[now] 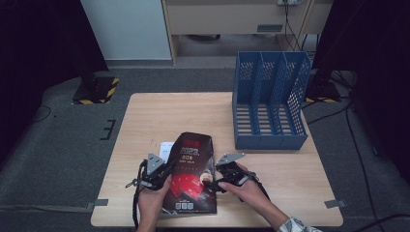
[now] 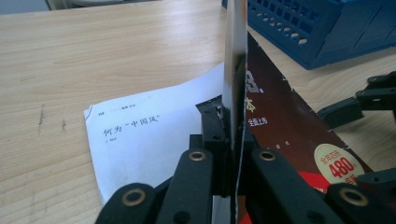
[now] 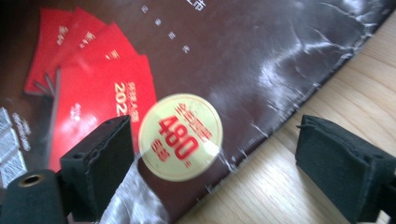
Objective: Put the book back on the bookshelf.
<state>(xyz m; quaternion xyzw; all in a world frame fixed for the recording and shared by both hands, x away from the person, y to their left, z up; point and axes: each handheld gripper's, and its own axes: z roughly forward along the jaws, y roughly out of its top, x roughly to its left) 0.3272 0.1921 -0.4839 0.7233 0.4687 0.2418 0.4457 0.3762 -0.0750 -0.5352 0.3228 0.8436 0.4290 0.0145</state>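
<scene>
Near the front of the pale wood-grain table, a glossy dark-brown book with red fans and a round cream sticker lies on a white sheet, its creased cover pinched by the left gripper, while the right gripper's padded fingers gape astride its edge, beside a perforated blue plastic file rack.

You work in an office-like recording room. At the centre of the high view stands a pale wooden table on grey carpet. At its upper right stands a blue file rack with three slots. A pale cabinet lines the top of the frame, with cables hanging by it. At the upper left you see a dark stand's foot with yellow-black hazard tape, and tape marks on the carpet.
</scene>
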